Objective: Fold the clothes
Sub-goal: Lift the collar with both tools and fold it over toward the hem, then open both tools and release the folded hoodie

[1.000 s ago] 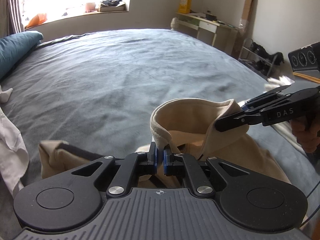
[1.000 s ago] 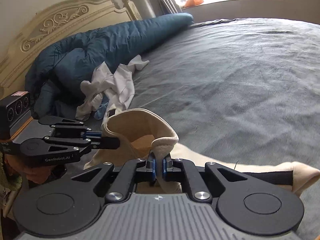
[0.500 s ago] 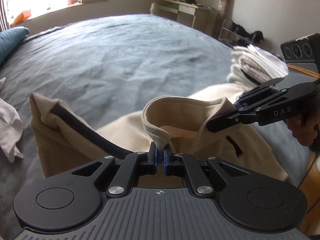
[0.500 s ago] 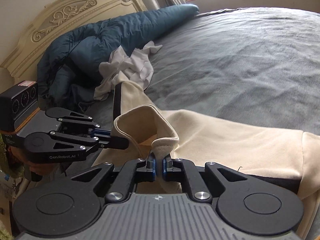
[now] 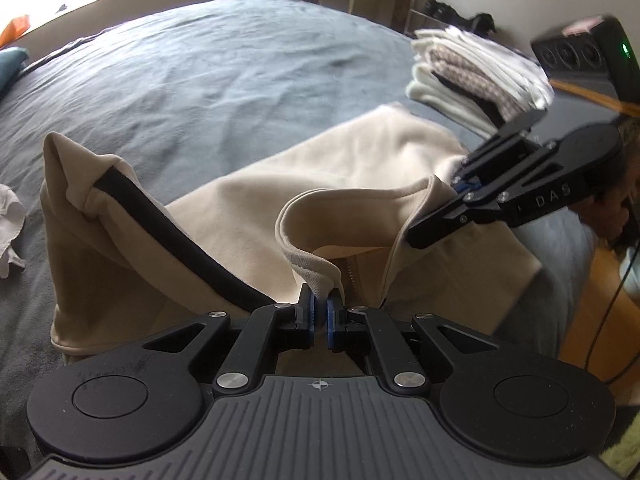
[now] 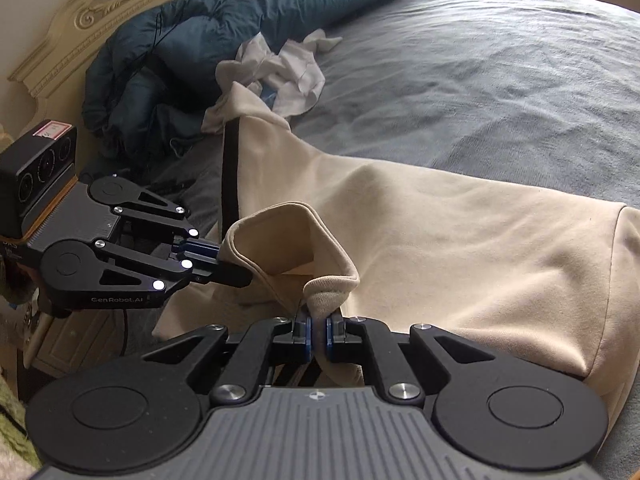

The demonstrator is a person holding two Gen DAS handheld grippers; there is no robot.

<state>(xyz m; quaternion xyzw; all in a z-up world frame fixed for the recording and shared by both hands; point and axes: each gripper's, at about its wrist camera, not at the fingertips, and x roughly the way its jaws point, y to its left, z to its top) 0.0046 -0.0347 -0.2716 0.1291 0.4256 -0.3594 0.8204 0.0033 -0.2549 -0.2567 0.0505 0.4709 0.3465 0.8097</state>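
Holding the cream sweatshirt (image 5: 360, 168) by its collar, both fingers clenched on the ribbing, we have its body draped on the bed (image 5: 200, 72). The sleeve standing bunched beside the collar could collapse crooked, and thin ribbing may slip out.

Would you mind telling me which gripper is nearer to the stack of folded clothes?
Right. The right gripper, shut on the beige garment's collar, sits just before the stack of folded clothes; the left gripper grips the collar farther away.
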